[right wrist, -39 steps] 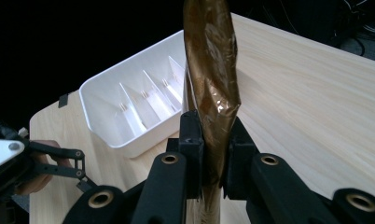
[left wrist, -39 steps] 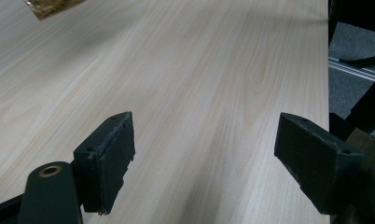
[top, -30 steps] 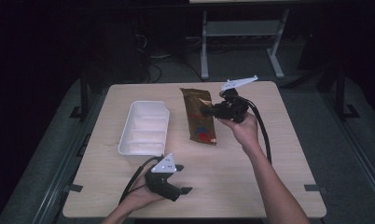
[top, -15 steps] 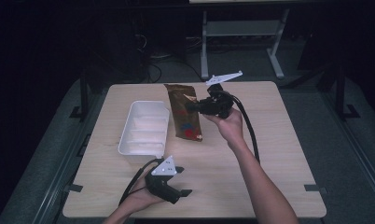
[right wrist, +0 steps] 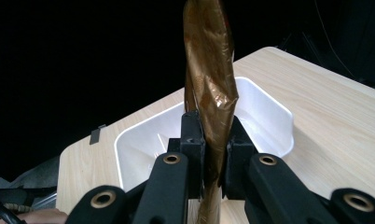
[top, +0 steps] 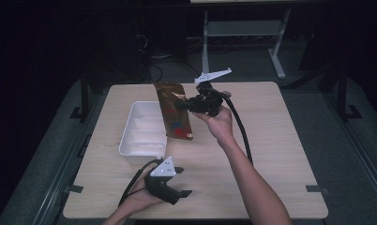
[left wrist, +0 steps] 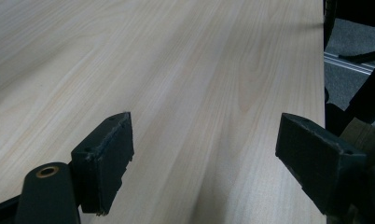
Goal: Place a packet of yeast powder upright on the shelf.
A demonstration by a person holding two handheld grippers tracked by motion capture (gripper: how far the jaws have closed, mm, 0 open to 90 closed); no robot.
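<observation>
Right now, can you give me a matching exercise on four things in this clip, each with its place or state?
Things:
1. brown packet
2. white tray
3. left gripper
4. right gripper

States:
A. open, low over bare wood at the near edge
B. clamped shut on something
C. resting on the table, empty
D. lifted, hanging beside the tray

Pairs: 1-D, 2-C, 3-A, 4-B

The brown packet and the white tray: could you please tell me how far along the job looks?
Done: the right gripper is shut on the brown packet and holds it above the table. In hand: the packet hangs beside the white tray, overlapping its right rim in the high view. Left: probably lowering it into the tray and letting go. The left gripper rests open with nothing between its jaws.
</observation>
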